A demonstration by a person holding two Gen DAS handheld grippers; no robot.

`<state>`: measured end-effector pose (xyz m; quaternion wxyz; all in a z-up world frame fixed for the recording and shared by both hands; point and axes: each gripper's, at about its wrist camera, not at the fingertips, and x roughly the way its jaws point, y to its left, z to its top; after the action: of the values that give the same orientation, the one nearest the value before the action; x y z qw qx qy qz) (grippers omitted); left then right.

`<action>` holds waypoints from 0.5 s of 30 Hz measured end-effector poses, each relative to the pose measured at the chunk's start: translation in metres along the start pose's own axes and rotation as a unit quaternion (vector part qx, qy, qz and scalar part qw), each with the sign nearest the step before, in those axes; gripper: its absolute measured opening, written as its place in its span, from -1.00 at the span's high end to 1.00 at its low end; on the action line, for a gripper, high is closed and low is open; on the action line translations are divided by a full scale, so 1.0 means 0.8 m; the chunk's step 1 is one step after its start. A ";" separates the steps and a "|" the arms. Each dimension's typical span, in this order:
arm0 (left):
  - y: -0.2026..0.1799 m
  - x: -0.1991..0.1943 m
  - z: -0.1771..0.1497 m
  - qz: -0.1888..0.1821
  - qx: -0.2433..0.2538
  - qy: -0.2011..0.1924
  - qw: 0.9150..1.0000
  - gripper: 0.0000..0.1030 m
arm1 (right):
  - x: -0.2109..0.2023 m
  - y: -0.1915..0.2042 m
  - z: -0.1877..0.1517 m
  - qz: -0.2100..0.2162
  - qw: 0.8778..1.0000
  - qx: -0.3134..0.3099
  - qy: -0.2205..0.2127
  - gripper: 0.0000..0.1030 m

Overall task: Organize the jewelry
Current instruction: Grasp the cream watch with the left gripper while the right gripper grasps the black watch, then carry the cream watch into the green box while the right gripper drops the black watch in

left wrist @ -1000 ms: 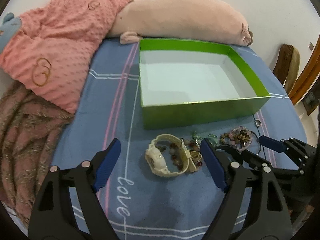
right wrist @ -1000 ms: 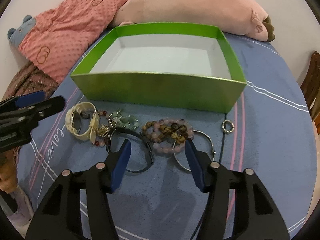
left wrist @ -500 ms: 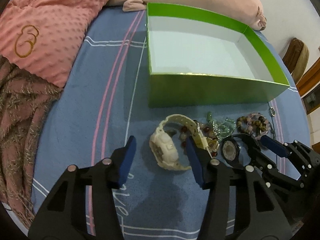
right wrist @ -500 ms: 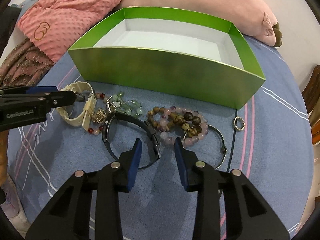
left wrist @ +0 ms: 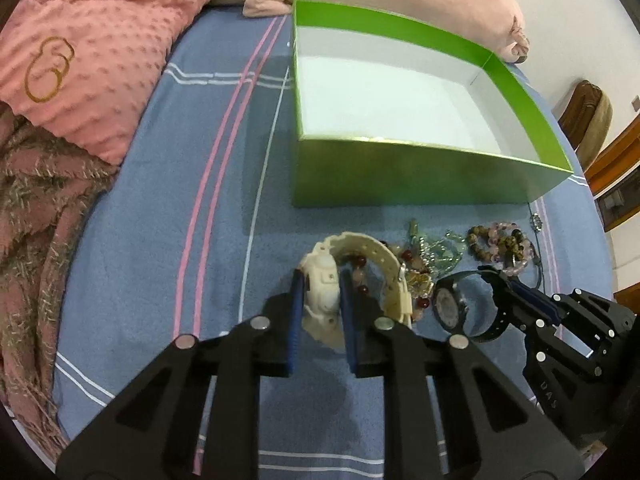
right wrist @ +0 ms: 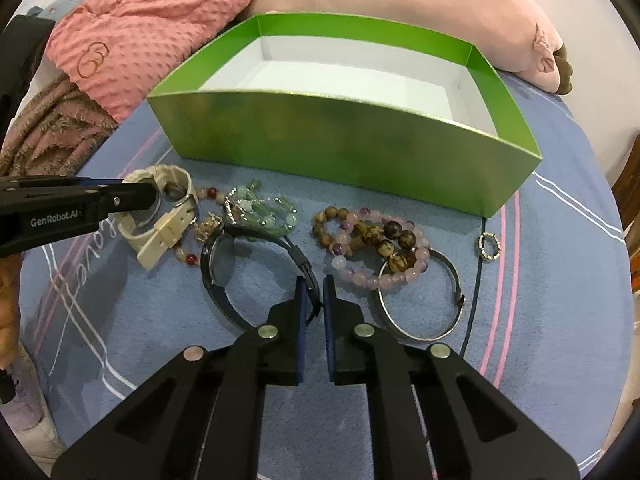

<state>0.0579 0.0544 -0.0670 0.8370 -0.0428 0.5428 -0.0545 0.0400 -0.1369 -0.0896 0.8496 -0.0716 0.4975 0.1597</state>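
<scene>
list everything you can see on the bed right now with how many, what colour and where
box: one, green outside, white inside, open, nothing seen inside, behind the jewelry
cream watch: one, leftmost of the jewelry
black watch: one, middle, front
red and pale bead string: one, by the cream watch
green glass beads: one cluster, behind the black watch
pink and brown bead bracelets: count unclear, heaped right of centre
metal bangle: one, silver, under that heap's front edge
small ring: one, silver, far right
sheet: one, blue, striped
dotted blanket: one, pink, back left
plush toy: one, pale pink, behind the box
left gripper: closing on the cream watch's case
right gripper: shut on the black watch's strap
</scene>
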 end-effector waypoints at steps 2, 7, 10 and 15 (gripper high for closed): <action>-0.002 -0.002 0.000 0.002 0.002 -0.002 1.000 0.66 | -0.004 -0.001 0.001 0.003 1.000 0.001 -0.006 0.85; 0.003 -0.019 0.000 -0.006 -0.006 -0.016 1.000 0.66 | -0.014 -0.007 0.003 0.007 1.000 0.006 -0.021 0.85; 0.003 -0.033 -0.001 -0.009 -0.009 -0.029 0.999 0.66 | -0.017 -0.008 0.003 0.005 1.000 0.007 -0.025 0.85; -0.009 -0.041 -0.002 -0.005 -0.002 -0.033 0.999 0.66 | -0.016 -0.009 0.000 0.004 1.000 0.002 -0.023 0.85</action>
<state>0.0432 0.0514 -0.0372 0.8541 -0.0489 0.5147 -0.0564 0.0363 -0.1460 -0.0791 0.8604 -0.0640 0.4783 0.1641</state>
